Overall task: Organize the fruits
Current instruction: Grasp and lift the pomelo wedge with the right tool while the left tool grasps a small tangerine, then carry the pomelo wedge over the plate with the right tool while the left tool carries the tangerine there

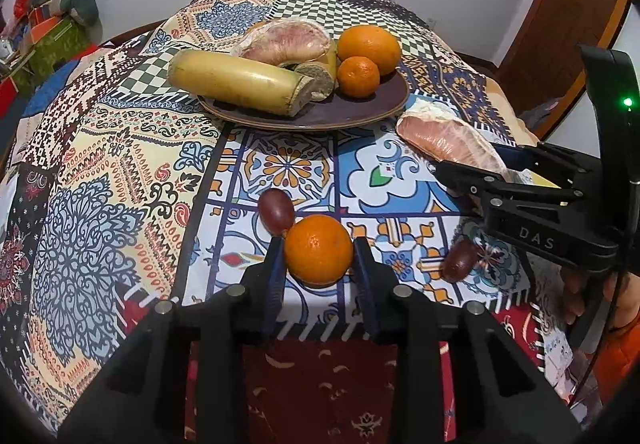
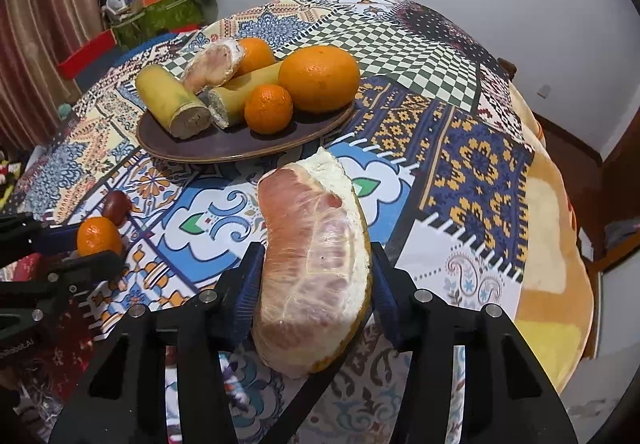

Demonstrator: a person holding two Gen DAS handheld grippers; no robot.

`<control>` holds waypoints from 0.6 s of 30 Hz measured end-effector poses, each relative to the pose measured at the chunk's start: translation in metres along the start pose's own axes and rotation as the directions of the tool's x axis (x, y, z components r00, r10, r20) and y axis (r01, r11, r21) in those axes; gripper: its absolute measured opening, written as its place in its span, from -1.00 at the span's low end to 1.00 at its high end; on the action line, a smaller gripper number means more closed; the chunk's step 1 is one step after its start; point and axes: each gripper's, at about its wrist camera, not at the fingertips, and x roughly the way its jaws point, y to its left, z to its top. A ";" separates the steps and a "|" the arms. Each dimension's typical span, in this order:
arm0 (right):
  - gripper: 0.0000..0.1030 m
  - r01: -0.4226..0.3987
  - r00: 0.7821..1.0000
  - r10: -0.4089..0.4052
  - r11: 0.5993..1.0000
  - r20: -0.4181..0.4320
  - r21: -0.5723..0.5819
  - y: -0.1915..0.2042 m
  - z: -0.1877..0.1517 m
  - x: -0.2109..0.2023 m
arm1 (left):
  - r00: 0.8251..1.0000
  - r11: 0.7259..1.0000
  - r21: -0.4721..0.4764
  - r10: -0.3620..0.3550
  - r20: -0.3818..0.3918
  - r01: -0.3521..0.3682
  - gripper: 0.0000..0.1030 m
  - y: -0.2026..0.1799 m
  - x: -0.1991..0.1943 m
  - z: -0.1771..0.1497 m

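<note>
A small mandarin (image 1: 318,250) sits on the patterned tablecloth, and my left gripper (image 1: 319,240) is shut on it, one blue pad against each side. The same mandarin (image 2: 98,236) shows at the far left of the right wrist view. My right gripper (image 2: 316,248) is shut on a peeled pink pomelo wedge (image 2: 316,268), whose far end points toward the plate. In the left wrist view that wedge (image 1: 444,140) lies right of the dark plate (image 1: 352,108), which carries two yellow cut stalks (image 1: 236,82), another pomelo wedge (image 1: 286,42), a big orange (image 1: 370,46) and a mandarin (image 1: 358,76).
Two dark red oval fruits lie loose: one (image 1: 275,210) touching the held mandarin's far left, one (image 1: 460,260) near the right gripper's body. A person's hand (image 1: 580,292) holds that gripper. The table's edge (image 2: 560,244) curves off to the right. Boxes and cloth (image 2: 160,4) are piled behind the table.
</note>
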 end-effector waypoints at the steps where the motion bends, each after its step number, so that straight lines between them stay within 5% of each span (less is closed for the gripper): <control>1: -0.08 -0.002 1.000 0.002 1.000 0.002 0.002 0.001 -0.002 -0.002 | 1.000 1.000 0.002 0.001 0.002 -0.001 -0.35 0.000 -0.001 0.000; 18: -0.09 -0.036 0.995 0.033 0.999 0.096 0.037 -0.002 0.005 -0.038 | 0.990 0.999 -0.030 0.017 0.139 -0.013 -0.36 0.013 -0.047 0.026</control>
